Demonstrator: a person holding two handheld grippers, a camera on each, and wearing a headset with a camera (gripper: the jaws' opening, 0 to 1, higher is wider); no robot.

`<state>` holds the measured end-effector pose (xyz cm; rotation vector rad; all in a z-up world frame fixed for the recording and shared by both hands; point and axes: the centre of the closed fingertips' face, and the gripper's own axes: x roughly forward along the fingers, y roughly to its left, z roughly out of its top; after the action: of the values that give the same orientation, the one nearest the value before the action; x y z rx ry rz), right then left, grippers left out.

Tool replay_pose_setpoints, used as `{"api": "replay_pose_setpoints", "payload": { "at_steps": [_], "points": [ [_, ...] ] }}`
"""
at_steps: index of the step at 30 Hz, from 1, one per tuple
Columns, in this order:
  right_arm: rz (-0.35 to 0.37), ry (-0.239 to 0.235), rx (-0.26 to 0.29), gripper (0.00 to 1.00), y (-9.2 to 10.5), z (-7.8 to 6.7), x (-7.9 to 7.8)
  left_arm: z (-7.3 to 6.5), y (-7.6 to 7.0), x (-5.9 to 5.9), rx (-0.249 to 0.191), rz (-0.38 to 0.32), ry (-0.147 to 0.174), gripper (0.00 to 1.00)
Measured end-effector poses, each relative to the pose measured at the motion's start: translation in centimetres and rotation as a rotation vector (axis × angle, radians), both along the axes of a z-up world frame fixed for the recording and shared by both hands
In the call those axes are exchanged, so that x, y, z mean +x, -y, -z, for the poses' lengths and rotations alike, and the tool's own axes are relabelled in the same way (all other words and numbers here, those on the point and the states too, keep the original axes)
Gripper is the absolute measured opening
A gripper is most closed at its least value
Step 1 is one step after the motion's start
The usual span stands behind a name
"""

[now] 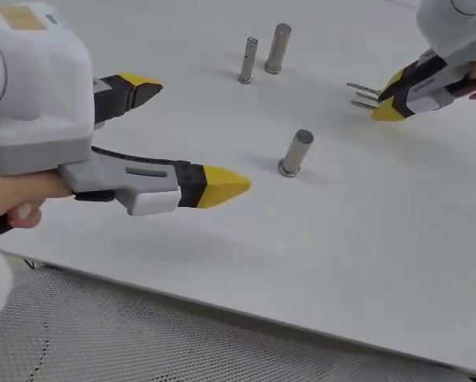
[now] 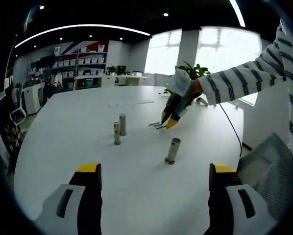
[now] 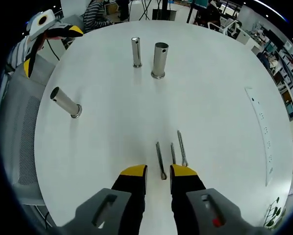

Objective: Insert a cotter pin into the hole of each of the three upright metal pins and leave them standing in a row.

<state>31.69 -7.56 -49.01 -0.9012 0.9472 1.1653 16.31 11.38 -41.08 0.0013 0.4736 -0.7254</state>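
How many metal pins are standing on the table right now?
3. A thin metal pin and a thicker metal pin stand side by side at the far side of the table; the third metal pin stands alone, nearer. None seems hidden.

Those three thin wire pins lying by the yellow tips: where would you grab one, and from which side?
Probably take the cotter pin nearest the right gripper by its looped head, which lies between that gripper's open jaws. Come in low along the table from the loop end: the pin lies flat with its legs pointing away, leaving them free for insertion.
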Motion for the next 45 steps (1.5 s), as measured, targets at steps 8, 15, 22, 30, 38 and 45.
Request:
{"api": "replay_pose_setpoints", "payload": {
  "at_steps": [8, 15, 22, 30, 38, 45],
  "points": [
    [0.003, -0.035, 0.006, 0.09, -0.1, 0.1, -0.7, 0.5, 0.5, -0.4, 0.0, 0.023, -0.018, 0.88],
    [-0.007, -0.04, 0.018, 0.07, -0.1, 0.0, -1.0, 0.8, 0.5, -0.5, 0.0, 0.026, -0.027, 0.88],
    [-0.069, -0.023, 0.022, 0.05, -0.1, 0.2, -1.0, 0.7, 0.5, -0.5, -0.002, 0.018, -0.023, 0.86],
    [-0.074, -0.03, -0.037, 0.03, -0.2, 0.5, 0.0, 0.5, 0.5, -0.5, 0.012, 0.025, -0.024, 0.84],
    [-0.039, 0.008, -0.066, 0.0, -0.4, 0.9, 0.3, 0.3, 0.8, -0.6, -0.004, 0.027, -0.024, 0.83],
    [-0.027, 0.045, -0.09, 0.0, -0.3, 0.8, 0.2, 0.6, 0.8, -1.0, -0.005, 0.029, -0.042, 0.8]
  ]
}}
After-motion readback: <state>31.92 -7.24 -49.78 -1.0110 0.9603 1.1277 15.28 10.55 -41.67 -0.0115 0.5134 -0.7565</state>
